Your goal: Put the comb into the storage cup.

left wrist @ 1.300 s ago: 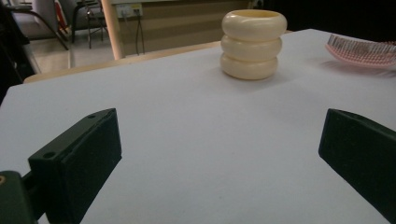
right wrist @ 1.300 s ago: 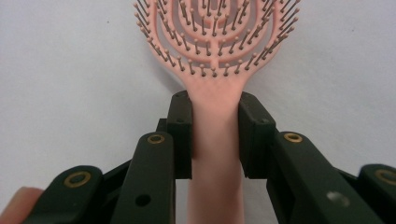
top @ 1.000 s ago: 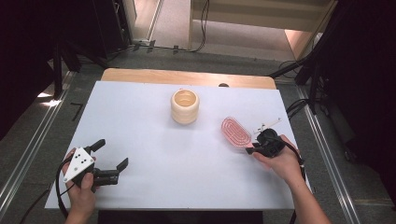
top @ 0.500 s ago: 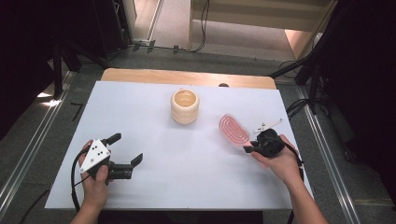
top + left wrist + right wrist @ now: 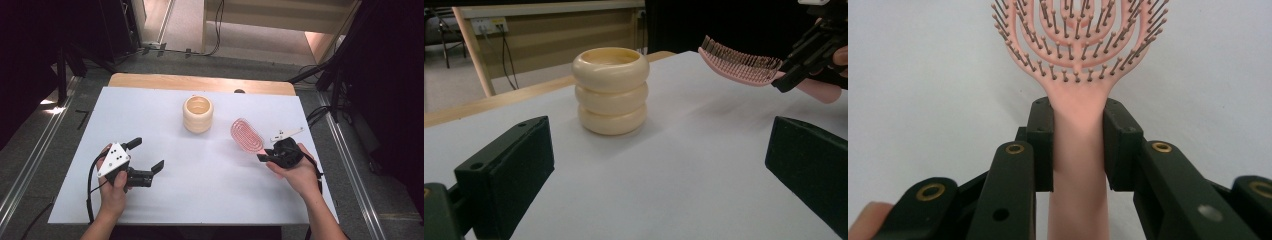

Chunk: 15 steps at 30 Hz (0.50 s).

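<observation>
The right gripper (image 5: 1078, 145) has its two black jaws pressed tight on the pink handle of the brush (image 5: 1078, 45), one jaw on each side, just below where the handle widens into the head. The right gripper view shows this grip up close, with the bristles pointing at the camera and each one ending in a tiny ball. From the high view the right gripper (image 5: 272, 156) looks like a dark lump in the person's right hand (image 5: 295, 170), and the brush (image 5: 246, 135) is a small pink oval sticking out toward the cup (image 5: 198, 114); the grip itself is too small to make out there. The left gripper view shows something else: the brush (image 5: 739, 65) is up off the table (image 5: 674, 165), tilted, with its bristles up. The left gripper (image 5: 659, 165) has its jaws wide apart with nothing between them. Between them, farther off, that view shows the cream cup (image 5: 611, 90) from the side, looking like three fat rings stacked up. The high view shows the cup's open top instead. It also shows the left gripper (image 5: 145, 157) in the left hand (image 5: 115, 185) near the front left of the white table (image 5: 215, 200), well apart from the cup and the brush.
</observation>
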Each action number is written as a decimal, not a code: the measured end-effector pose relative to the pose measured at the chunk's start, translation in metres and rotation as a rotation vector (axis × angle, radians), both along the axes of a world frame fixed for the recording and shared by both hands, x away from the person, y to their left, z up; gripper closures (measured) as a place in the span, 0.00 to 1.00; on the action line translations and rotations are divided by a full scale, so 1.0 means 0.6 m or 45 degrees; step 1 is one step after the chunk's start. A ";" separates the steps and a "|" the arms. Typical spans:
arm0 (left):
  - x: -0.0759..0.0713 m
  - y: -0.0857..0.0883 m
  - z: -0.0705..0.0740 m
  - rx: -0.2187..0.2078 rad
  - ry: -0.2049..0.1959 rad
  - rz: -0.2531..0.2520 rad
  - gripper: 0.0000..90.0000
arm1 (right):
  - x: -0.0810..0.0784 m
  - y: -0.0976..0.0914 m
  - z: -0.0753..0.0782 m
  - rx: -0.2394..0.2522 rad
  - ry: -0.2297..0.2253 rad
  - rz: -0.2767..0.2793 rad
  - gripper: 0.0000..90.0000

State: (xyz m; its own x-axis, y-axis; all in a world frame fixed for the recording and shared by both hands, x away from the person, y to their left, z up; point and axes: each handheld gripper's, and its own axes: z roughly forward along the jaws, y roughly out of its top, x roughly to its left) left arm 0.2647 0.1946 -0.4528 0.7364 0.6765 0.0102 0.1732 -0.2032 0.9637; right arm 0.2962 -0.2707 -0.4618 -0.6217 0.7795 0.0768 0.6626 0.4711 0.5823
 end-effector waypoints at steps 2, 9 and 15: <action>0.003 -0.005 0.001 -0.001 0.000 -0.009 0.00 | 0.000 0.003 0.002 0.006 -0.005 0.001 0.76; 0.010 -0.018 0.004 -0.002 0.007 -0.025 0.00 | -0.003 0.014 0.003 0.027 -0.027 0.012 0.76; 0.017 -0.028 0.003 -0.013 0.018 -0.031 0.00 | -0.003 0.021 0.003 0.052 -0.052 0.025 0.75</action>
